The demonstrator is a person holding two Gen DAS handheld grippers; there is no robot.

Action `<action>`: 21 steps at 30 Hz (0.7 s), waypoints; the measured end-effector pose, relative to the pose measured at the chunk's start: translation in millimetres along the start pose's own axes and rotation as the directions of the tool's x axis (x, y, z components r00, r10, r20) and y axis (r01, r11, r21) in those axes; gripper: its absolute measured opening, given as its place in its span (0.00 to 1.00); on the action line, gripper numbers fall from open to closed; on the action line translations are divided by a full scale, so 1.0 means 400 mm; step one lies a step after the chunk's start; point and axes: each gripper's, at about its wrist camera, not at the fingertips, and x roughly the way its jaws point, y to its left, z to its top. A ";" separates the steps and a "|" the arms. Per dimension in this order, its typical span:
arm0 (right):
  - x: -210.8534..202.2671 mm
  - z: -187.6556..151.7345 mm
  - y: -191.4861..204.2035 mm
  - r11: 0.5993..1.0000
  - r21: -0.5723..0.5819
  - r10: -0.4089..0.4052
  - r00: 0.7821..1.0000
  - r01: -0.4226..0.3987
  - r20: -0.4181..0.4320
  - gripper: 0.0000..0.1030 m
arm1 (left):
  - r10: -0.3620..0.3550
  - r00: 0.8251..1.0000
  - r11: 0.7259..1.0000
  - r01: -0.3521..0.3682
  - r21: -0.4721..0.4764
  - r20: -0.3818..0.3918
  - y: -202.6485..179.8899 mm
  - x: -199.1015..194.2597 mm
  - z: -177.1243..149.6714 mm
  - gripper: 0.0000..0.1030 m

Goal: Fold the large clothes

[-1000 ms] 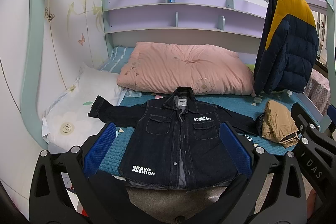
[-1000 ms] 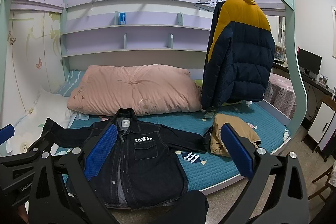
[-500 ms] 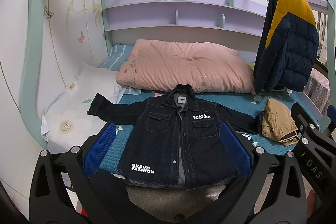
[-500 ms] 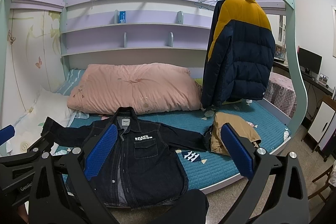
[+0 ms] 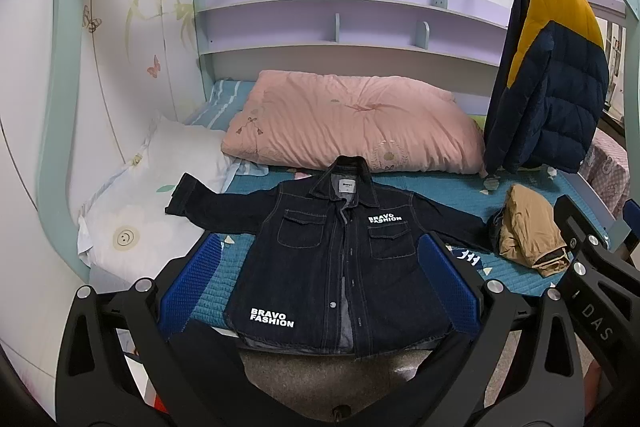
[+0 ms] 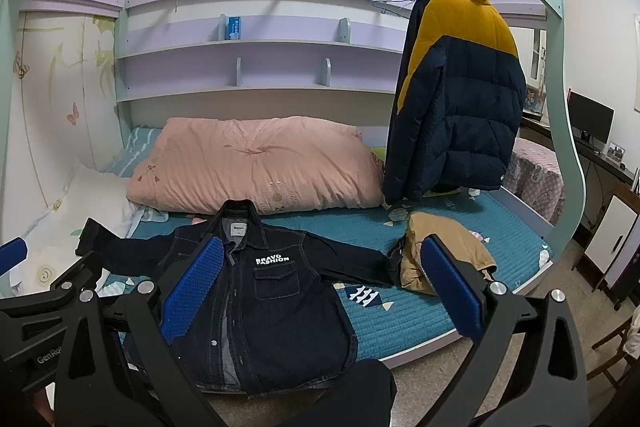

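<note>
Both grippers have drifted slightly since a second ago, so the denim jacket (image 5: 336, 259) sits a touch higher in my views. My left gripper (image 5: 320, 291) hovers level before the bed (image 6: 400, 311), fingers spread wide, holding nothing. My right gripper (image 6: 320, 291) hangs beside it, equally spread and empty. That jacket lies flat, sleeves out, hem at the bed's near edge, with folded tan clothing (image 6: 444, 251) to its right.

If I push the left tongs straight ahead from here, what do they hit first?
Probably the denim jacket spread on the bed; the open left tongs frame its lower half. Depth is unclear.
</note>
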 end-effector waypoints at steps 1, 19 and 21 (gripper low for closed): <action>0.000 0.001 0.000 1.000 0.000 0.001 1.000 -0.001 0.000 0.93 | 0.001 1.000 1.000 -0.001 0.001 0.001 -0.002 0.000 0.000 0.96; 0.029 0.018 0.010 1.000 -0.003 -0.003 1.000 0.003 -0.029 0.93 | -0.004 1.000 1.000 0.004 -0.001 -0.016 0.007 0.020 0.005 0.96; 0.044 0.025 0.018 1.000 -0.007 0.000 0.999 0.000 -0.038 0.93 | -0.004 1.000 1.000 0.003 -0.003 -0.025 0.011 0.035 0.018 0.96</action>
